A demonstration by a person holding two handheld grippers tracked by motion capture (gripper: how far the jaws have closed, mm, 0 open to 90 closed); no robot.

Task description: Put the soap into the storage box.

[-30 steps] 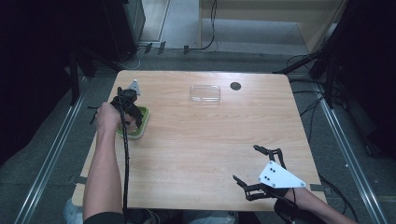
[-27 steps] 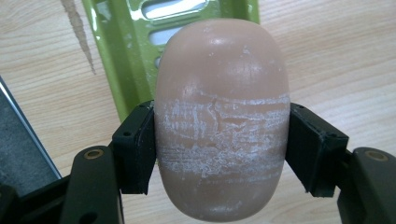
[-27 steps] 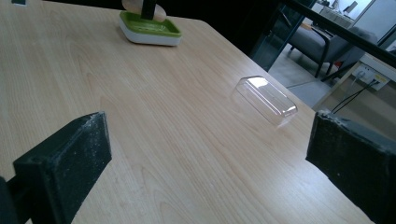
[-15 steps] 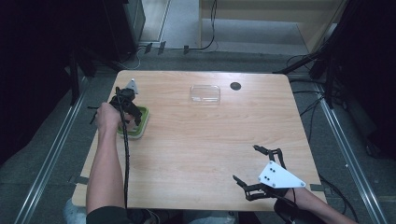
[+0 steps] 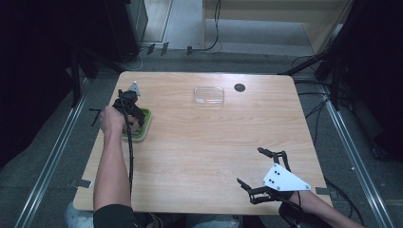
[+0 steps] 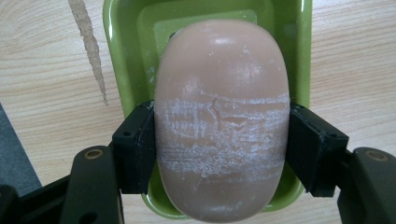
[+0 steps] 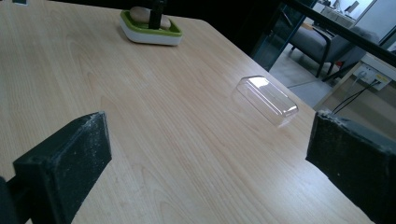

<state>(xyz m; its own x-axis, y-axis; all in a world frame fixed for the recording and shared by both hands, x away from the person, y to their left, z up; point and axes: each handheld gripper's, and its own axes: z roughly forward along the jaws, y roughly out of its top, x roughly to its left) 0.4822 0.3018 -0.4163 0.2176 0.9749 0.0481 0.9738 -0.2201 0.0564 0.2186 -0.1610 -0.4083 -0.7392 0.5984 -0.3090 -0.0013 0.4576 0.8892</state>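
Observation:
A tan oval soap bar [image 6: 219, 121], scuffed white across its middle, lies in a green soap dish [image 6: 126, 56]. My left gripper [image 6: 219, 147] is shut on the bar, one black pad pressed against each long side. In the high view that gripper [image 5: 132, 114] stands over the dish [image 5: 144, 129] at the table's left edge, held by a hand. My right gripper [image 5: 249, 165] rests open near the front right of the table, with nothing between its pads [image 7: 70, 154]. Its own view shows the dish [image 7: 149, 35] and soap [image 7: 138, 15] far off.
A clear plastic lid [image 5: 208, 95] lies at the back middle of the wooden table [image 5: 199, 152], also seen as a clear lid [image 7: 265, 100] in the right gripper view. A small black disc [image 5: 239, 87] sits just right of it. Dark floor and cables surround the table.

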